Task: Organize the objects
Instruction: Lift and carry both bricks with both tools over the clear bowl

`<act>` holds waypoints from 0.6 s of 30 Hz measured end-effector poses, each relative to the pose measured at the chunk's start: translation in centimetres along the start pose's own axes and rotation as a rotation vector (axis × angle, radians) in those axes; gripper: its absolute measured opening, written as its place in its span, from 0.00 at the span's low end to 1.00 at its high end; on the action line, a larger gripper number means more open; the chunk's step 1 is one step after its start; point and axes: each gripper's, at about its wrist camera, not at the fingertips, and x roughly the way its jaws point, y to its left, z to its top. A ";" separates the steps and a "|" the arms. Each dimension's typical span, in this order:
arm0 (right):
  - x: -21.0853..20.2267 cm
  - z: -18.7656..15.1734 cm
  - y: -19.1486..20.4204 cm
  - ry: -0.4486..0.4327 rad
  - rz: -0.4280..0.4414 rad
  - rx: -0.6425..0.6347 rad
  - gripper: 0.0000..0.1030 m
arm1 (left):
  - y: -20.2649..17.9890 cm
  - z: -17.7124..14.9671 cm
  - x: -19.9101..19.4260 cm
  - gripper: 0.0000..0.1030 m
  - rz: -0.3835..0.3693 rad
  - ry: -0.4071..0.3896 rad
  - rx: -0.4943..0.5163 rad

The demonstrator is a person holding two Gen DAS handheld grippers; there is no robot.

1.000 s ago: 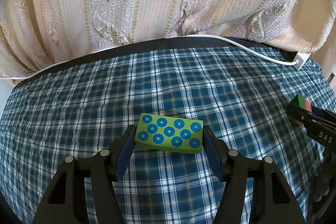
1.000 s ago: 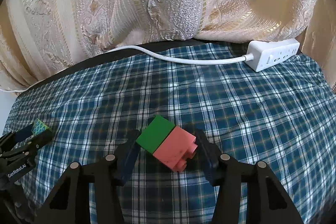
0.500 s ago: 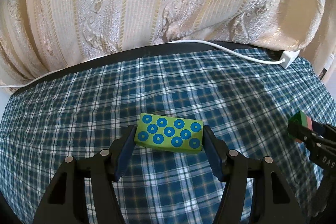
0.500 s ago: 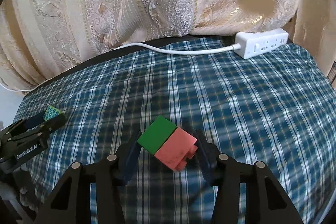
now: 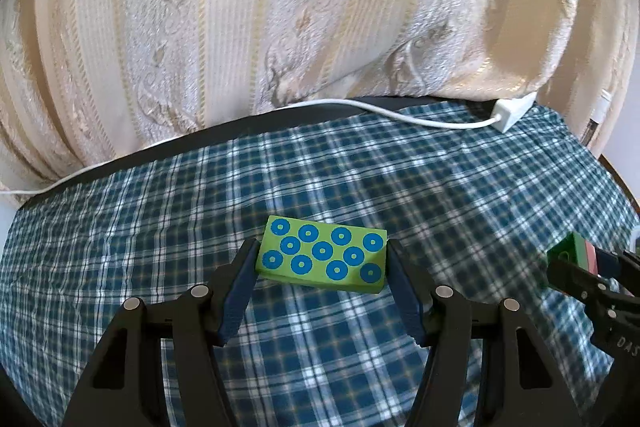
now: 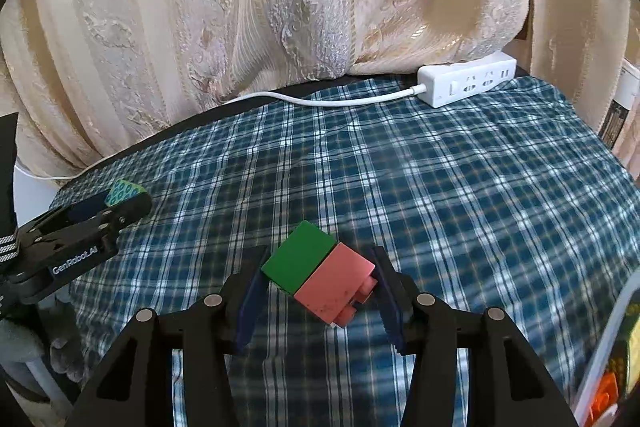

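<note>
In the left wrist view my left gripper is shut on a flat green block with blue rings, one pad on each short end, held above the blue plaid cloth. My right gripper is shut on a joined green and pink brick, which sits skewed between the pads. Each gripper also shows in the other's view: the right gripper at the right edge with its brick, the left gripper at the left edge with the ringed block.
A cream patterned curtain hangs behind the table. A white power strip with its cable lies at the back right of the cloth. A clear container holding coloured pieces shows at the right wrist view's lower right corner.
Both grippers have risen and drawn back with their blocks still held. The power strip and curtain sit farther off, and the container has come into the right wrist view.
</note>
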 end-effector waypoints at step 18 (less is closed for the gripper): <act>-5.7 -2.4 -0.9 -0.063 -0.013 0.040 0.52 | -3.6 0.1 -3.9 0.62 -0.075 -0.073 0.068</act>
